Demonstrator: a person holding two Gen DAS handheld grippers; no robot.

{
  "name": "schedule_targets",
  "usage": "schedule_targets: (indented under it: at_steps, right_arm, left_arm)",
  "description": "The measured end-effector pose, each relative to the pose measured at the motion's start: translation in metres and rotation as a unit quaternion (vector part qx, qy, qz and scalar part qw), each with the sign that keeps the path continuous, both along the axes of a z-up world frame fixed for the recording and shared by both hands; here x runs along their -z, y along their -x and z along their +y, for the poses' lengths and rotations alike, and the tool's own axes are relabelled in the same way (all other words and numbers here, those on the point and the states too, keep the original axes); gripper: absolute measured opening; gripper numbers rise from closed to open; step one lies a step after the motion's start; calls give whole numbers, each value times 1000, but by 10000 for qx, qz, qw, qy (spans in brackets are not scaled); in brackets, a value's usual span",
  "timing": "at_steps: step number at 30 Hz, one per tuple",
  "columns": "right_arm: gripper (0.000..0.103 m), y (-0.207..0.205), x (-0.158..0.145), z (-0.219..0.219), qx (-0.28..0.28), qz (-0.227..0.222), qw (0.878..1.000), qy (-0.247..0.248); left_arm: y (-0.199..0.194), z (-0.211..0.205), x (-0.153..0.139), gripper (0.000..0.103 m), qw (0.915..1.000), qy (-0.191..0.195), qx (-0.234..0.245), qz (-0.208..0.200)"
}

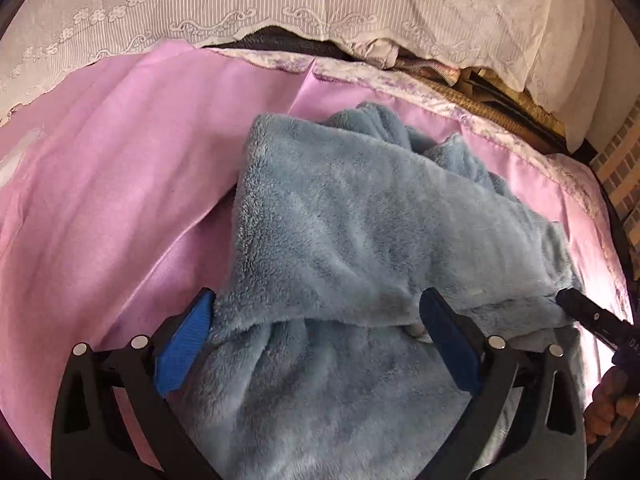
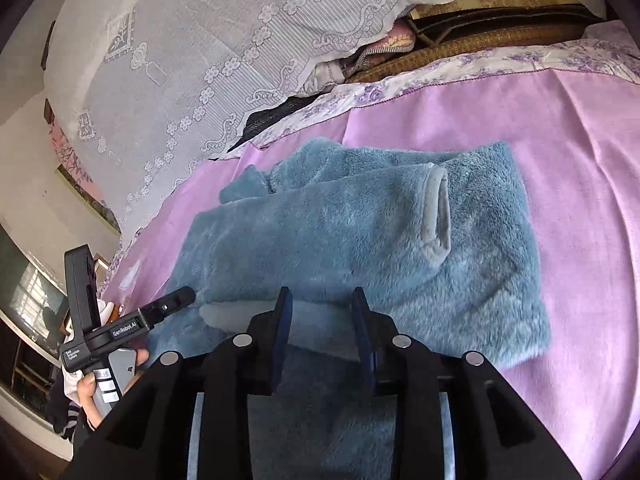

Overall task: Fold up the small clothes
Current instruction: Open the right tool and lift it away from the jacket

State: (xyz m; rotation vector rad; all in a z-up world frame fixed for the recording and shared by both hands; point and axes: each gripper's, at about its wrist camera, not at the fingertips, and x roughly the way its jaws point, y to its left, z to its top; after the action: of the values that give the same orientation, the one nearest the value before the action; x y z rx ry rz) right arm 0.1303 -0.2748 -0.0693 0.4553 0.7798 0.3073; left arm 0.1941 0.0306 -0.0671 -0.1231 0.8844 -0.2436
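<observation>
A blue fleece garment [image 1: 360, 216] [image 2: 360, 240] lies folded on a pink sheet [image 1: 100, 200] [image 2: 560, 152]. A sleeve with a pale cuff [image 2: 438, 216] is laid across its top. My left gripper [image 1: 316, 320] is open wide over the near fold, one blue pad at each side of it. My right gripper [image 2: 320, 312] stands narrowly open at the garment's near edge, over a pale strip of lining that its pads do not press. One right finger [image 1: 588, 314] touches the garment's right edge in the left wrist view. A left finger [image 2: 172, 303] shows by the garment's left corner.
A white lace cover [image 1: 280, 0] [image 2: 180, 80] hangs behind the bed, with woven mats [image 2: 480, 40] and a floral sheet border [image 1: 400, 84] below it. A brick wall [image 1: 620, 160] stands at the right. A person's hand [image 2: 92, 392] holds the left tool; a window [image 2: 36, 292] is beyond.
</observation>
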Motion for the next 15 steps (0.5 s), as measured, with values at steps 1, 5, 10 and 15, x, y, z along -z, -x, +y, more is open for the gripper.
schedule_targets:
  at_steps: [1, 5, 10, 15]
  right_arm:
    - [32, 7, -3, 4, -50, -36, 10000, 54]
    - [33, 28, -2, 19, -325, 64, 9991, 274]
    - [37, 34, 14, 25, -449, 382, 9975, 399]
    - [38, 67, -2, 19, -246, 111, 9983, 525]
  left_arm:
    - [8, -1, -4, 98, 9999, 43, 65, -63]
    - [26, -19, 1, 98, 9986, -214, 489, 46]
    - [44, -41, 18, 98, 9903, -1291, 507, 99]
    - [68, -21, 10, 98, 9950, -915, 361, 169]
